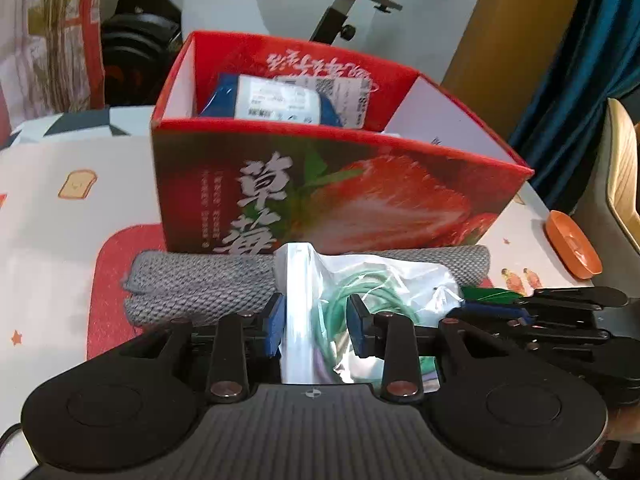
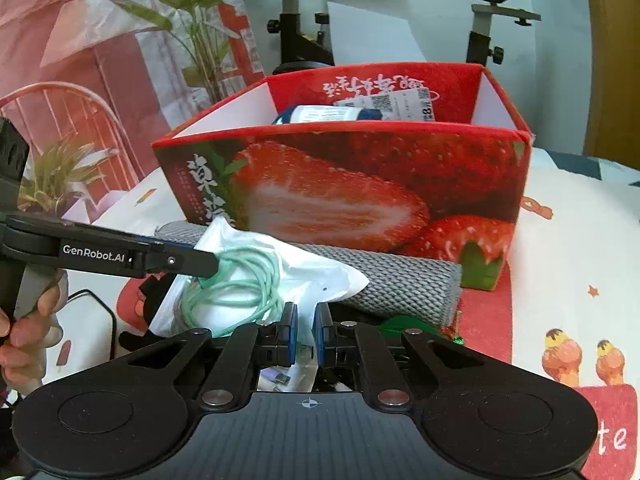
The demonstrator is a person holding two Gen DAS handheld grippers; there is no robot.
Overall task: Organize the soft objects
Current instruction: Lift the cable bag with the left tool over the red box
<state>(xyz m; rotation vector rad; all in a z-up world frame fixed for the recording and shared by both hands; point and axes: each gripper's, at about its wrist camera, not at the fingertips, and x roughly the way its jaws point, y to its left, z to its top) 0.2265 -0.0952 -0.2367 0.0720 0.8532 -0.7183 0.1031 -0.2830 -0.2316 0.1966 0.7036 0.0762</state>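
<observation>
Left wrist view first: the left hand-held gripper (image 1: 316, 326) has its two blue pads partly apart, with the clear plastic bag (image 1: 372, 280) sitting between them. The left pad (image 1: 275, 326) looks pressed against the bag's shiny folded strip, but there's a gap to the right pad, so I can't tell if it's actually clamped. One bag, one coiled mint-green cable (image 1: 360, 296) inside it. Just behind the bag lies one grey knitted cloth (image 1: 200, 284), folded over, running left to right and touching the near wall of the one red strawberry box (image 1: 340, 196). The box is open at the top and holds one blue-and-white packet (image 1: 280, 100), with a white label sheet (image 1: 348, 96) leaning at its far side. Off at the right edge of the counter (image 1: 60, 240) there's one orange dish (image 1: 572, 246).

Right wrist view: the right hand-held gripper (image 2: 306, 334) has its pads nearly together, with only a slim gap, and the near edge of the same bag (image 2: 320, 276) runs down into that gap, so it looks pinched there. The left gripper comes in from the left of this view, with the person's left hand (image 2: 28, 320) on its handle and its tip at the green cable (image 2: 236, 284). The grey cloth (image 2: 400, 284) pokes out to the right of the bag, in front of the box (image 2: 360, 184). An exercise bike (image 2: 488, 12) and one potted plant (image 2: 192, 28) stand far behind.
</observation>
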